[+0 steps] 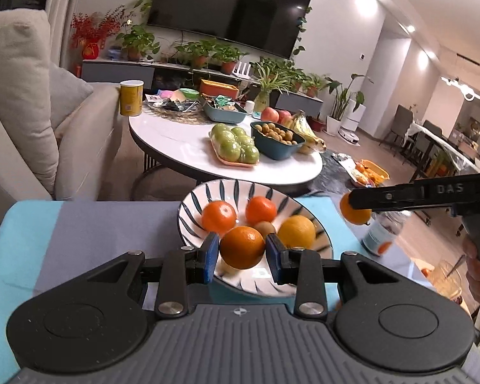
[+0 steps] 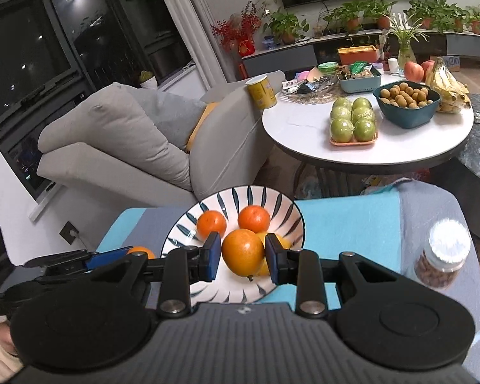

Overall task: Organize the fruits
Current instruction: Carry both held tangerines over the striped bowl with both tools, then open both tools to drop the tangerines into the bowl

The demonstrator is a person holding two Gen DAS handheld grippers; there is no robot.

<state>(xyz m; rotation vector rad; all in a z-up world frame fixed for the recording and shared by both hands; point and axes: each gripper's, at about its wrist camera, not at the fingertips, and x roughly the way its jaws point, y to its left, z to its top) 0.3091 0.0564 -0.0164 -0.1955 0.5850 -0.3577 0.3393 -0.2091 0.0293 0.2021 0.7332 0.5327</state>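
Observation:
A striped white-and-blue bowl (image 1: 192,206) sits on a blue and grey cloth; it also shows in the right wrist view (image 2: 284,206). It holds two small mandarins (image 1: 219,216), a kiwi (image 1: 265,228) and a yellow-orange fruit (image 1: 297,232). My left gripper (image 1: 242,251) is shut on an orange (image 1: 242,247) above the bowl's near rim. My right gripper (image 2: 243,253) is shut on another orange (image 2: 242,252) above the bowl; that orange shows at the right of the left wrist view (image 1: 355,212).
A clear jar of nuts (image 2: 440,260) stands on the cloth to the right of the bowl. Beyond is a round white table (image 2: 304,124) with green apples (image 2: 353,123), a bowl of longans (image 2: 406,100) and bananas (image 2: 448,84). A grey sofa (image 2: 128,147) stands to the left.

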